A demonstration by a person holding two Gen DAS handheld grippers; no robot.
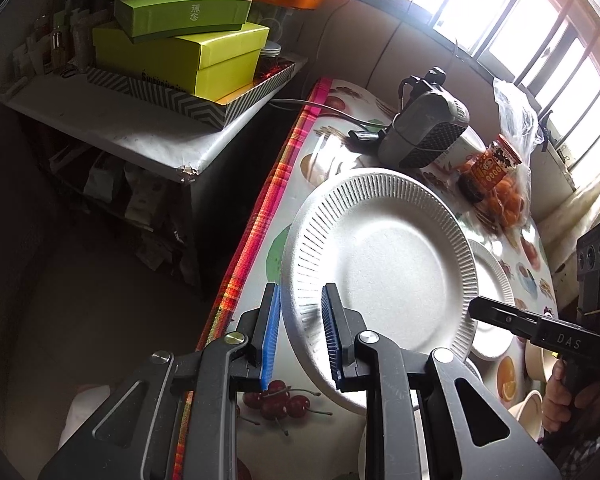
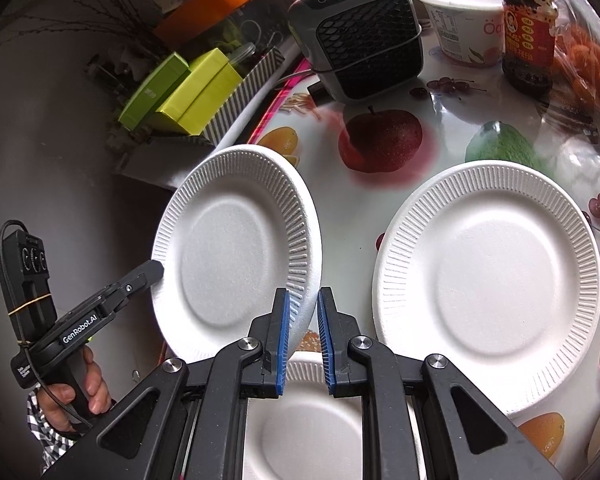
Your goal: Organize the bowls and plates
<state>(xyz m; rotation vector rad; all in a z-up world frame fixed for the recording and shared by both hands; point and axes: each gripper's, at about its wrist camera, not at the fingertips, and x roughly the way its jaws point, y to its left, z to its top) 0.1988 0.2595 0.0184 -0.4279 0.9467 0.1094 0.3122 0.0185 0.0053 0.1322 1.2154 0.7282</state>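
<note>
A white paper plate [image 1: 388,264] with a ribbed rim hangs tilted above the fruit-print table [image 1: 332,148], held from two sides. My left gripper [image 1: 300,292] is shut on its left rim, blue pads on either side of the edge. My right gripper [image 2: 303,294] is shut on the opposite rim of the same plate [image 2: 228,256]. Each gripper shows in the other's view: the right gripper [image 1: 474,308] and the left gripper [image 2: 158,270], each in a person's hand. A second plate [image 2: 488,292] lies flat on the table, and a third plate [image 2: 308,432] lies under my right gripper.
A grey fan heater [image 2: 360,40], a white tub [image 2: 460,20], a red-labelled jar [image 2: 528,28] and a bag of oranges [image 2: 592,72] stand at the table's far side. Pale bowls [image 1: 534,360] sit near the right hand. Green boxes [image 1: 180,48] rest on a side shelf beyond the table's left edge.
</note>
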